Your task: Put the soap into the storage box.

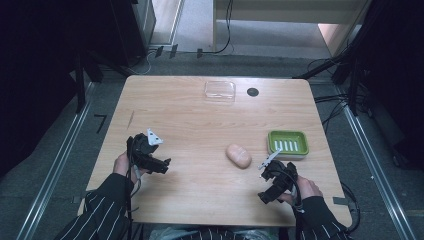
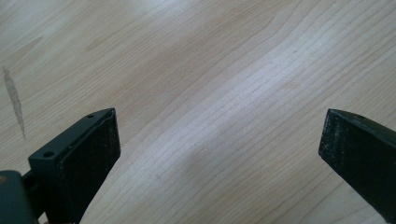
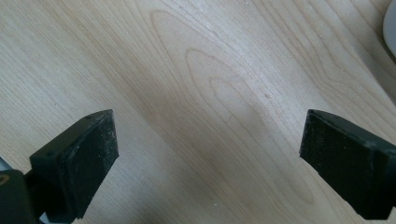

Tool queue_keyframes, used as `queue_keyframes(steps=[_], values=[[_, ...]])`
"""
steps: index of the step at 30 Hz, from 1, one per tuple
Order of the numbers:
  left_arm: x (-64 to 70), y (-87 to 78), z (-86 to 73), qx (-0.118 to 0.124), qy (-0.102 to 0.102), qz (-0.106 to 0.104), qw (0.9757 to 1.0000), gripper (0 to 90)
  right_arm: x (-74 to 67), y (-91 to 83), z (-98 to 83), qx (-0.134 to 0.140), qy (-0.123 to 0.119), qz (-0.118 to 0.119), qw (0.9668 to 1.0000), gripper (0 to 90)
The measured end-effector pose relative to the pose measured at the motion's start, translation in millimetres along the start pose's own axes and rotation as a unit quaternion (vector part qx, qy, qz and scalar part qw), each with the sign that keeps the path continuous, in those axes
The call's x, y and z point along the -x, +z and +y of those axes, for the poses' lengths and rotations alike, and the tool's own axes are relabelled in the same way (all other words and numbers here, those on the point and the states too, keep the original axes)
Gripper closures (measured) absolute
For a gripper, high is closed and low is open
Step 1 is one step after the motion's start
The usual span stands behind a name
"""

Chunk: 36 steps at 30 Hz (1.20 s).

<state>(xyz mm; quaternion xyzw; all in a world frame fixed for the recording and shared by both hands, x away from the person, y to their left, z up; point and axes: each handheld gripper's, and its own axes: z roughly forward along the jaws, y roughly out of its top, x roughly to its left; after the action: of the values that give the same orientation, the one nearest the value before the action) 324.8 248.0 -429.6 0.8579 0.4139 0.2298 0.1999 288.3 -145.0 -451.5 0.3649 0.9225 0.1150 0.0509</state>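
A peach oval bar of soap [image 1: 238, 155] lies on the wooden table [image 1: 200, 120] right of centre. Just right of it stands a green soap dish [image 1: 288, 142] with a white slotted insert. A clear plastic lid or box [image 1: 219, 90] rests near the far edge. My left gripper [image 1: 162, 165] hovers at the near left, jaws wide open over bare wood [image 2: 219, 116]. My right gripper [image 1: 265, 194] is at the near right, below the dish and soap, also open with only wood [image 3: 210, 121] between its jaws.
A small dark round hole or cap [image 1: 252, 92] sits beside the clear box. A thin dark streak [image 1: 131, 119] marks the table at the left. Cables and black stands ring the table on the floor.
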Motion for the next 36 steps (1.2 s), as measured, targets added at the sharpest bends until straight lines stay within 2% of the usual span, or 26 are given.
queue_keyframes(steps=[15,21,24,36], values=[[-1.9,-1.1,-1.1,0.003,-0.006,0.000,1.0000,0.0,-0.9,2.2,4.0,-0.004,-0.003,0.001,1.0000,4.7],[0.3,3.7,3.0,-0.004,0.000,-0.001,1.0000,0.0,0.0,6.5,6.0,-0.006,-0.013,0.003,0.9999,4.7],[-4.9,5.0,-0.1,-0.005,-0.013,-0.002,0.9999,0.0,-2.3,8.1,10.3,-0.004,-0.021,0.002,0.9998,4.6],[-8.7,11.0,0.0,-0.003,-0.013,-0.014,0.9998,0.0,-10.9,9.2,21.4,-0.004,-0.036,-0.008,0.9993,4.5]])
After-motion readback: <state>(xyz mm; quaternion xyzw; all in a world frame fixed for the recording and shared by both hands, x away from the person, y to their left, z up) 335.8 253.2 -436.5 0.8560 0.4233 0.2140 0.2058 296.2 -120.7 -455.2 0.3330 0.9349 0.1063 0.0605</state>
